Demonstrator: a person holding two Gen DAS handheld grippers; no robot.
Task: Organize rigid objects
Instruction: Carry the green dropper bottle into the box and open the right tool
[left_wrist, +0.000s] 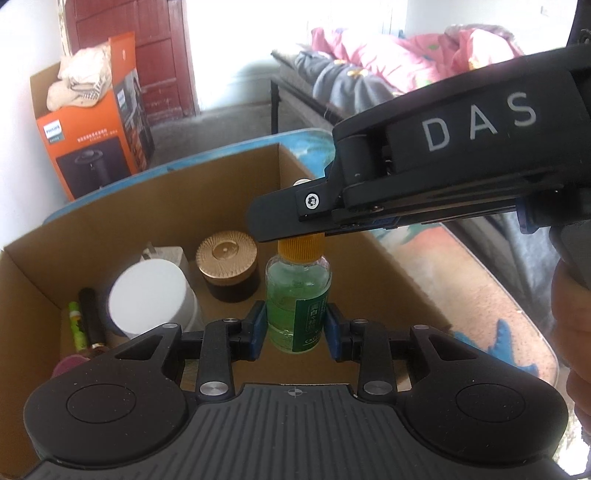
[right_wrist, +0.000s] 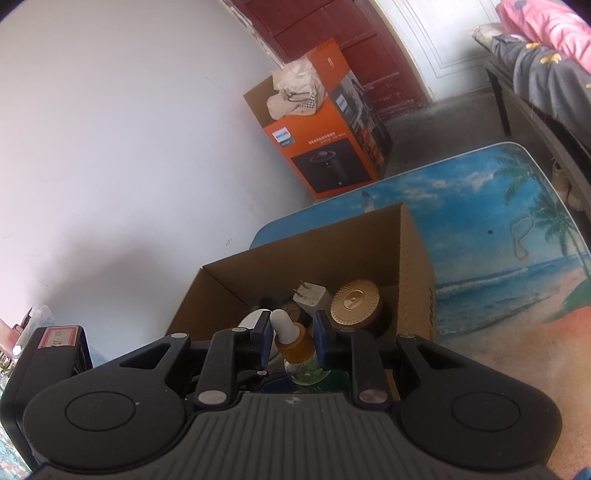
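Observation:
A small glass bottle (left_wrist: 291, 291) of green liquid, with a green label and an orange cap, stands upright over the open cardboard box (left_wrist: 147, 192). My left gripper (left_wrist: 297, 326) is shut on its body, blue pads on both sides. My right gripper (left_wrist: 291, 225) comes in from the right and covers the cap. In the right wrist view my right gripper (right_wrist: 293, 336) is shut on the bottle's orange cap (right_wrist: 297, 345), and a white dropper bulb (right_wrist: 282, 325) sticks out ahead. The box (right_wrist: 295, 251) lies just beyond.
The box holds a white jar (left_wrist: 151, 295), a gold-lidded dark jar (left_wrist: 226, 254), a white plug (left_wrist: 166, 254), a black tube (left_wrist: 90, 317) and a green tube (left_wrist: 75, 321). It sits on a beach-print table (right_wrist: 498, 229). An orange carton (right_wrist: 325, 147) stands by the wall, a bed (left_wrist: 388, 66) behind.

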